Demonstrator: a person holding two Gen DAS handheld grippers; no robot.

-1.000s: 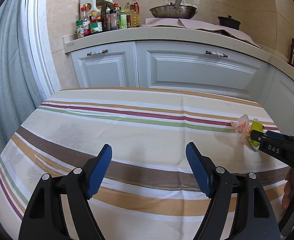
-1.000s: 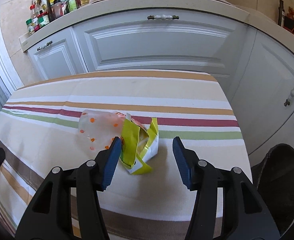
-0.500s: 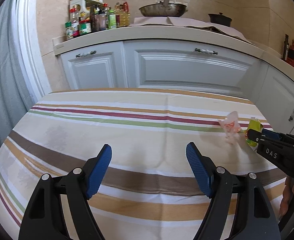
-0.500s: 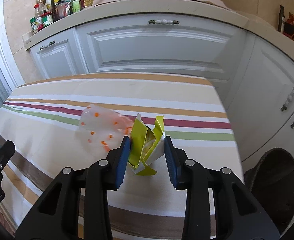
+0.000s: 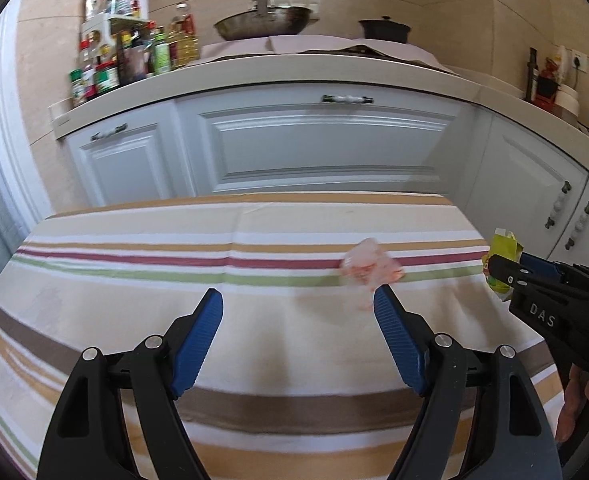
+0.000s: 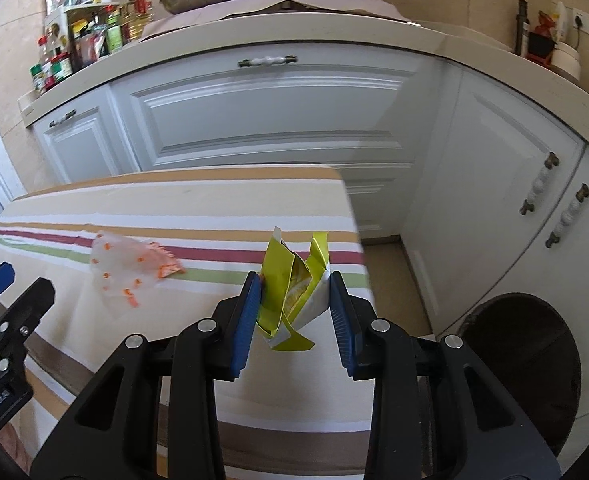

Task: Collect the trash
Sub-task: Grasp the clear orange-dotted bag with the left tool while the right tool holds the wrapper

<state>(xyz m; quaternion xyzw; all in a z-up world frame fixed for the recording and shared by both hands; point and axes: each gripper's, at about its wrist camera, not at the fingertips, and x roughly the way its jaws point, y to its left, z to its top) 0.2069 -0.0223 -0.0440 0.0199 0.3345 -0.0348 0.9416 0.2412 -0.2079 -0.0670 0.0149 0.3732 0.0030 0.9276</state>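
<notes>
A crumpled yellow-green wrapper (image 6: 294, 284) is pinched between the blue pads of my right gripper (image 6: 294, 304), lifted just above the striped tablecloth (image 6: 174, 216) near the table's right edge. The same yellow-green wrapper (image 5: 504, 246) shows at the right of the left wrist view, held by the right gripper (image 5: 494, 268). A clear plastic wrapper with orange dots (image 6: 130, 264) lies on the cloth to the left of it. In the left wrist view this plastic wrapper (image 5: 368, 268) sits just beyond the right fingertip of my left gripper (image 5: 298, 304), which stands open with nothing between its fingers.
White kitchen cabinets (image 5: 318, 144) run behind and to the right of the table. Bottles and jars (image 5: 126, 60), a wok (image 5: 266, 24) and a dark pot (image 5: 384, 28) stand on the counter. A dark round bin opening (image 6: 522, 356) sits on the floor right of the table.
My right gripper closed on the yellow-green wrapper and carried it right, toward the table's edge. My left gripper moved right, nearer the dotted plastic wrapper, which shifted slightly on the cloth.
</notes>
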